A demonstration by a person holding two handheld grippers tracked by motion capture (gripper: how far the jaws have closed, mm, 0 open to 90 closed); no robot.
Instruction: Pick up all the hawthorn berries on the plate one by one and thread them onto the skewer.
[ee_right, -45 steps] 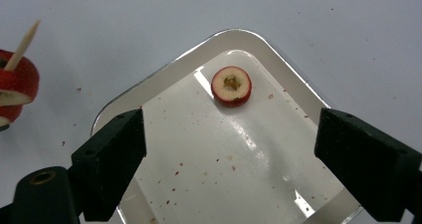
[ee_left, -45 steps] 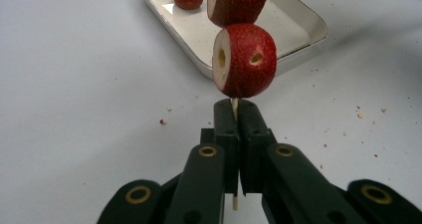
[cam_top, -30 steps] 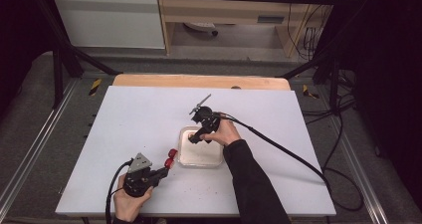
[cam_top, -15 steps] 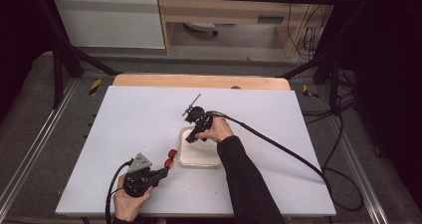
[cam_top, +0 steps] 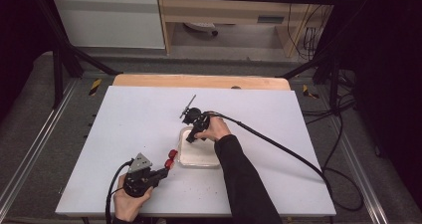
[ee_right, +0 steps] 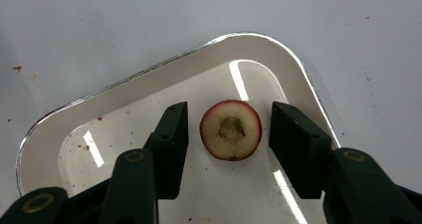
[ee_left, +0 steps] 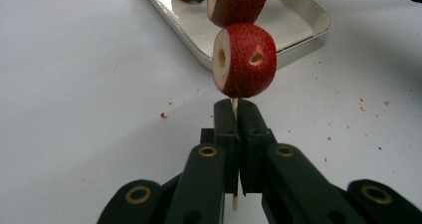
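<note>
Fruit pieces going onto a skewer look like the job here, and it seems partly done. Two red fruit pieces point(ee_left: 244, 59) already sit on the thin wooden skewer point(ee_left: 234, 104) at the top centre of the left gripper view, the upper one cut off by the frame edge. The left gripper point(ee_left: 235, 115) has its jaws pressed together on the stick just below the lower piece. One more cored piece point(ee_right: 231, 130) lies flat in the white tray point(ee_right: 149, 84), at the centre of the right gripper view. The right gripper point(ee_right: 229, 134) hangs over it with jaws spread, one on either side, not touching. My guess: that piece must yet be picked up and threaded. In the high view the tray point(cam_top: 199, 157) sits mid-table.
</note>
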